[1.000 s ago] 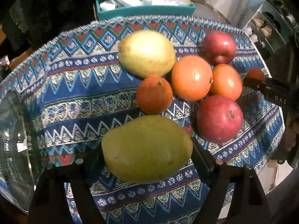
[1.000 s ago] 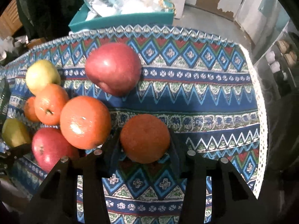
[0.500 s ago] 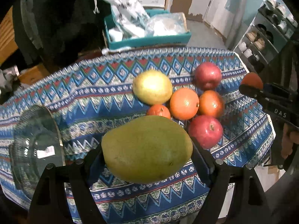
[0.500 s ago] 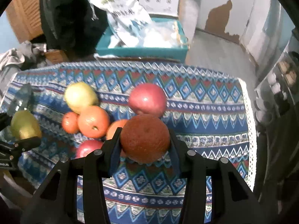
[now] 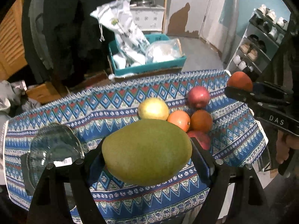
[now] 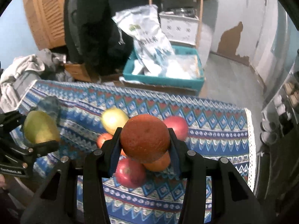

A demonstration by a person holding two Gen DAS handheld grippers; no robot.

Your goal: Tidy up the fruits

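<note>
My left gripper is shut on a large green mango and holds it high above the table. My right gripper is shut on a dark orange, also lifted well above the table. That orange shows at the right in the left wrist view. On the patterned cloth lies a cluster: a yellow pear, a red apple, two oranges and a second red apple. A clear glass bowl stands at the table's left.
A teal crate with white bags stands on the floor beyond the table's far edge. A shoe rack is at the right. Dark hanging clothes and a wooden shelf stand behind.
Both grippers have risen well above the table with their fruit held. The table and the fruit cluster look smaller and farther away.
</note>
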